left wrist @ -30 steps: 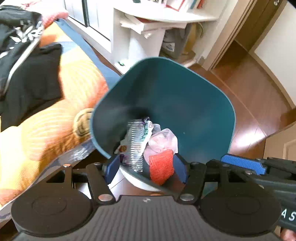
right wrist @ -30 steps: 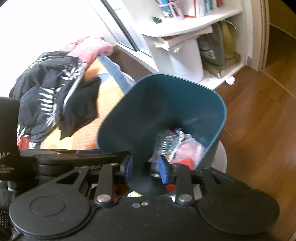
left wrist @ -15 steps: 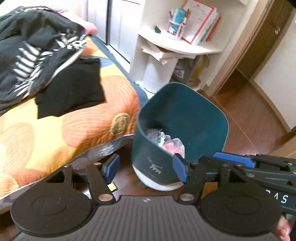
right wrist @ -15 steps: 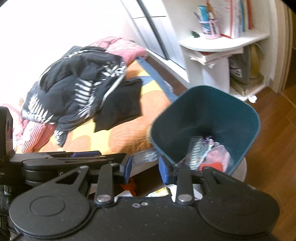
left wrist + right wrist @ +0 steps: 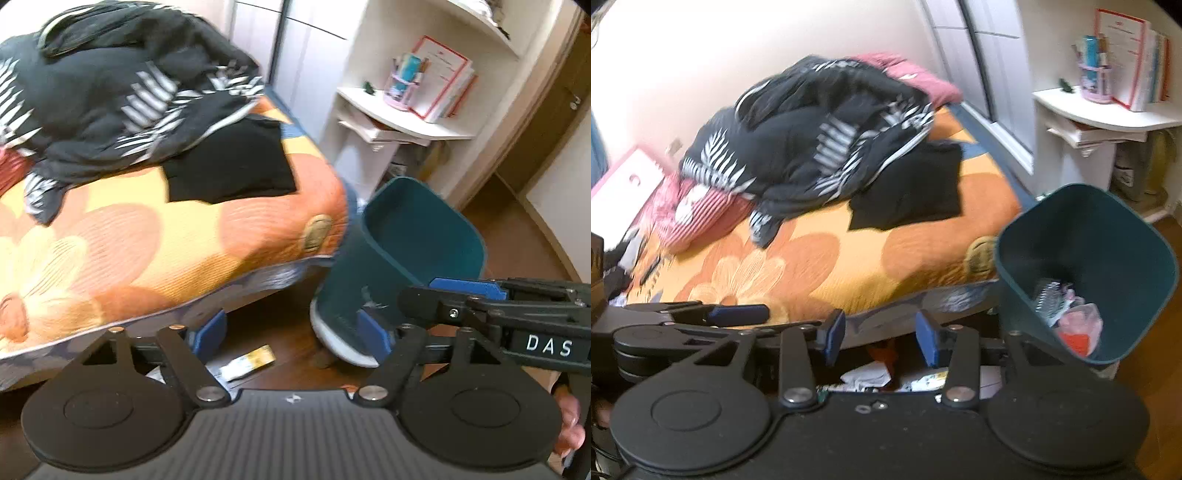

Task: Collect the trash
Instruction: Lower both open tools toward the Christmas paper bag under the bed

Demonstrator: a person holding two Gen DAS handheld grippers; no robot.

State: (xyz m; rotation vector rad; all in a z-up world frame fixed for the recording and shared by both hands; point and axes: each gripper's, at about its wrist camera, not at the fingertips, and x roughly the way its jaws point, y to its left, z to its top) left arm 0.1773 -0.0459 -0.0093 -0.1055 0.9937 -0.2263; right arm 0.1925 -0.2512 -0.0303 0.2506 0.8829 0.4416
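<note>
Left gripper (image 5: 295, 334): black ribbed body, two round discs, silver screws, blue finger pads. Right gripper (image 5: 881, 338): same black build, blue fingers (image 5: 834, 334). White "DAS" lettering on the side. Bare skin at the lower right edge.

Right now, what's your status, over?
Left gripper and right gripper open, empty. Teal bin holds trash. Wrappers on floor by bed.

Bed and floor ahead of the claws.
Bed (image 5: 820, 266) carries dark clothes (image 5: 820, 140); floor (image 5: 288, 332) below holds the bin (image 5: 406, 258), right of the claws, and wrappers (image 5: 251, 362) between them.
</note>
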